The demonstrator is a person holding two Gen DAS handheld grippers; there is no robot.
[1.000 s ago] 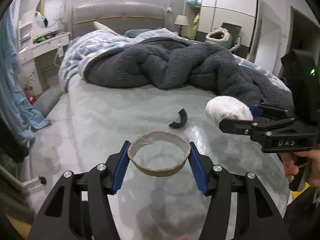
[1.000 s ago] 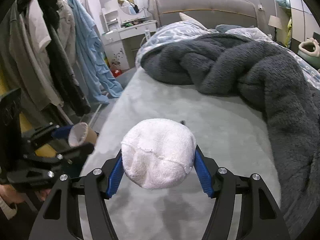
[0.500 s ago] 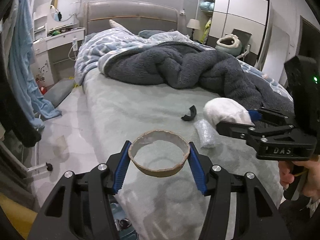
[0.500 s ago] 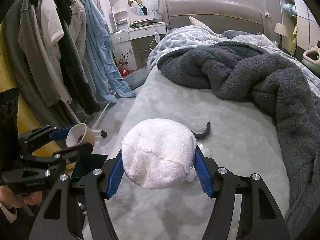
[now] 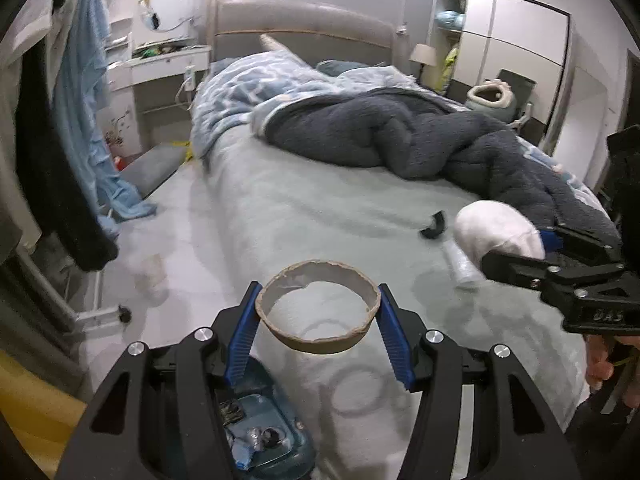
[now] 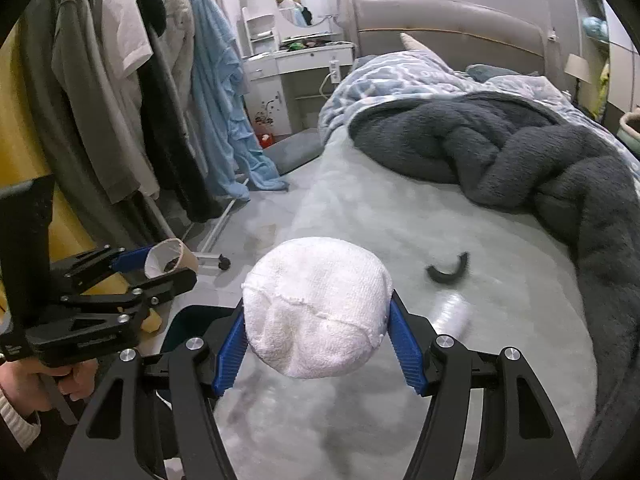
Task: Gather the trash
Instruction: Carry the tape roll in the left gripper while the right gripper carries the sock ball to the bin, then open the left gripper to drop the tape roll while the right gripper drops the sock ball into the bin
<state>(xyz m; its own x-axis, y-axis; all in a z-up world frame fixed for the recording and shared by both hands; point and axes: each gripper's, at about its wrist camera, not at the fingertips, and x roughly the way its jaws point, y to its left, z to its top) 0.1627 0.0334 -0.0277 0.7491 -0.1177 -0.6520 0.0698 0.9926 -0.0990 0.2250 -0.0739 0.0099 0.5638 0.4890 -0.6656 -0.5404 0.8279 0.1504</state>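
The left claw (image 5: 318, 316) clamps a cardboard ring (image 5: 318, 306); the right claw (image 6: 316, 338) clamps a white cloth wad (image 6: 316, 312). At right-centre on the bed (image 5: 300, 208) lie a black curved scrap (image 5: 434, 226) and a clear plastic piece (image 5: 462, 264); a bin (image 5: 264, 432) sits at the bottom.

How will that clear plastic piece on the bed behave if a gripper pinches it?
The clear plastic piece looks thin and see-through, so probably very light and likely to crumple under the pads. It looks tube-shaped and lies on the soft bedsheet, so a nudge may roll it. The blur hides its exact form.
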